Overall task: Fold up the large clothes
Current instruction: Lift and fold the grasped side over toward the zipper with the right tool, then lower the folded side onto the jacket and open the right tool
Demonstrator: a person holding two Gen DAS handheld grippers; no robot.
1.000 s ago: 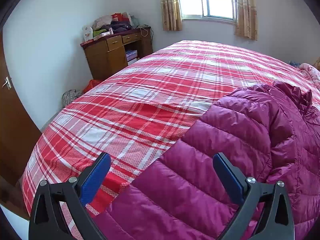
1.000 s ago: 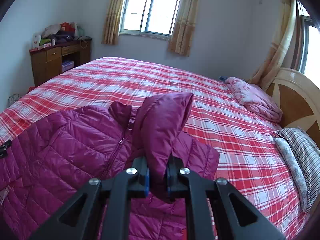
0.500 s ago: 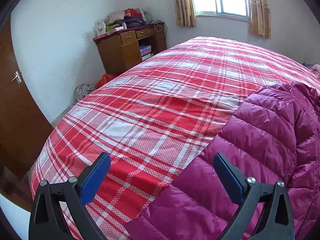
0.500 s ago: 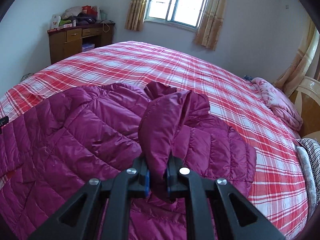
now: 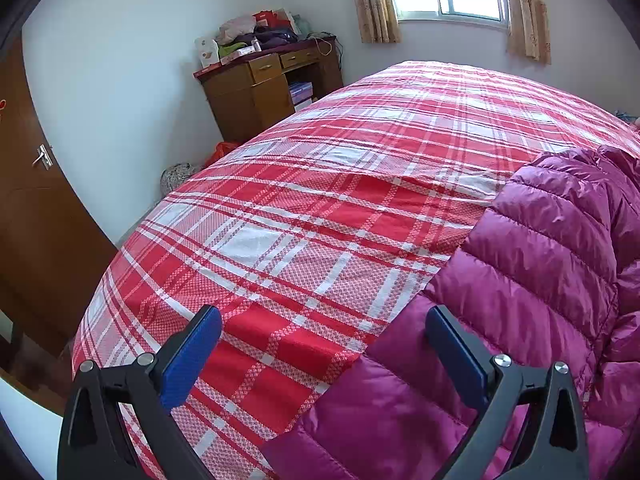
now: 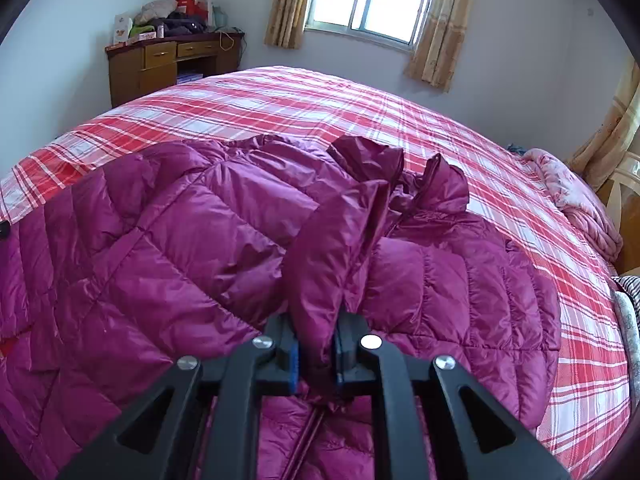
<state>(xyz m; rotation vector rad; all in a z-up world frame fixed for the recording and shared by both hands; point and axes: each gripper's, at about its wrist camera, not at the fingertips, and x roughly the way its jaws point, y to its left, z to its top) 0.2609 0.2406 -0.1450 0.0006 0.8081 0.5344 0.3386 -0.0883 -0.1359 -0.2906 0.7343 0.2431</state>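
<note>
A magenta quilted down jacket (image 6: 160, 260) lies spread on a red plaid bed cover (image 6: 320, 108). My right gripper (image 6: 316, 320) sits low over the jacket's chest with the hood (image 6: 332, 248) pinched between its blue pads; its jaws are opening and the fabric is still between them. The hood is drawn forward over the collar and zip. In the left wrist view the jacket (image 5: 540, 280) fills the lower right. My left gripper (image 5: 322, 316) stands wide open over the jacket's edge and the cover, holding nothing.
A wooden desk (image 5: 264, 88) piled with clothes and boxes stands by the far wall, and a brown door (image 5: 36, 200) is at the left. A pink folded quilt (image 6: 580, 200) and a striped pillow (image 6: 628, 284) lie by the headboard at the right.
My right gripper has come down and forward, bringing the hood over onto the jacket's front. My left gripper drifted left, so less of the jacket lies between its fingers.
</note>
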